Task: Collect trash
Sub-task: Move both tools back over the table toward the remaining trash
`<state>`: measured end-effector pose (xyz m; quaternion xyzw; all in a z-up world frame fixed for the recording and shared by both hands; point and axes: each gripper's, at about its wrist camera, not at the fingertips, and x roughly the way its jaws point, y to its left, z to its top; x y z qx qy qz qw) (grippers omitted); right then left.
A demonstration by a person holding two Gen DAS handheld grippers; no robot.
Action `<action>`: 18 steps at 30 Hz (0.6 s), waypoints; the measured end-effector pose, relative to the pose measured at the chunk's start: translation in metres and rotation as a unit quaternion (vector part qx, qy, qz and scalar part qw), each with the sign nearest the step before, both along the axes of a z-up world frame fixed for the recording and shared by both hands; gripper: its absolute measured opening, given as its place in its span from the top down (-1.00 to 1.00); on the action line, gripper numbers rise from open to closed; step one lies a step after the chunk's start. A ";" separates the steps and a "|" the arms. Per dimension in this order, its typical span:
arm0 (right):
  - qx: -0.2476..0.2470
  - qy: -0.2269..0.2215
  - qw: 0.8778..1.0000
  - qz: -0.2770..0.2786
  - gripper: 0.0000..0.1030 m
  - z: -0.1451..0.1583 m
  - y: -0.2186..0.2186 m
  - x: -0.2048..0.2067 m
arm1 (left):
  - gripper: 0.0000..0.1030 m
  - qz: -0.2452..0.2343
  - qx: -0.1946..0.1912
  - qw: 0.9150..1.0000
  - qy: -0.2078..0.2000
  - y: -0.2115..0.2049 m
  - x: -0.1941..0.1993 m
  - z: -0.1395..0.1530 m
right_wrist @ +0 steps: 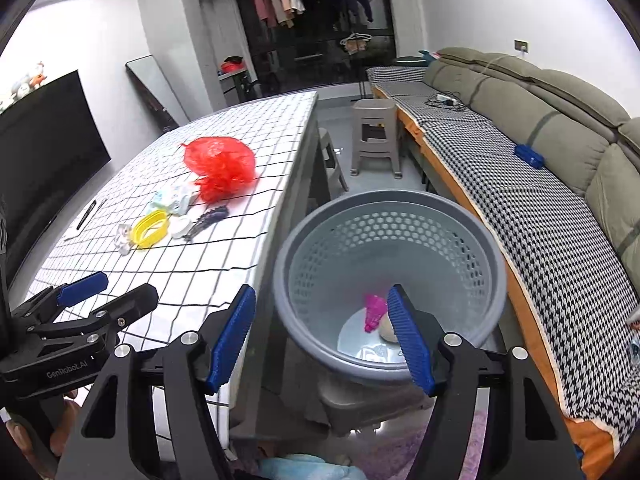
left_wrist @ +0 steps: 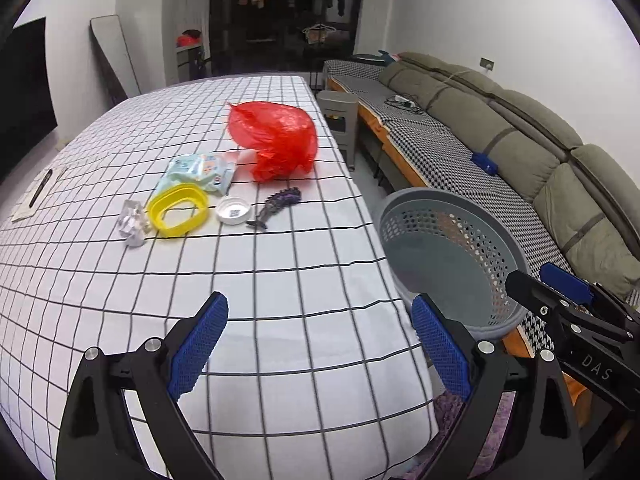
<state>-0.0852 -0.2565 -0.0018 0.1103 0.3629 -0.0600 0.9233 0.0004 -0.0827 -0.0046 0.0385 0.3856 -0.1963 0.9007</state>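
Grey bin (right_wrist: 400, 240), red bag (left_wrist: 276, 140), jaws apart

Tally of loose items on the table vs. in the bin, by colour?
Table:
red bag: 1
pale blue wipes pack: 1
yellow ring: 1
white cap: 1
purple toy: 1
clear wrapper: 1
black pen: 1
Bin:
pink scrap: 1
beige lump: 1
Total: 9
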 end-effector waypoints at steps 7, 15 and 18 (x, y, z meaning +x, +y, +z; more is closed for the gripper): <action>-0.001 0.005 1.000 0.030 -0.28 -0.004 0.018 0.013 | -0.77 0.038 -0.005 0.999 -0.001 0.029 0.005 0.001; 0.000 0.017 0.998 0.068 -0.28 -0.010 0.041 0.037 | -0.77 0.093 -0.002 0.996 0.001 0.066 0.018 -0.003; 0.003 0.024 0.996 0.086 -0.28 -0.014 0.051 0.049 | -0.77 0.113 0.003 0.994 0.006 0.079 0.026 -0.006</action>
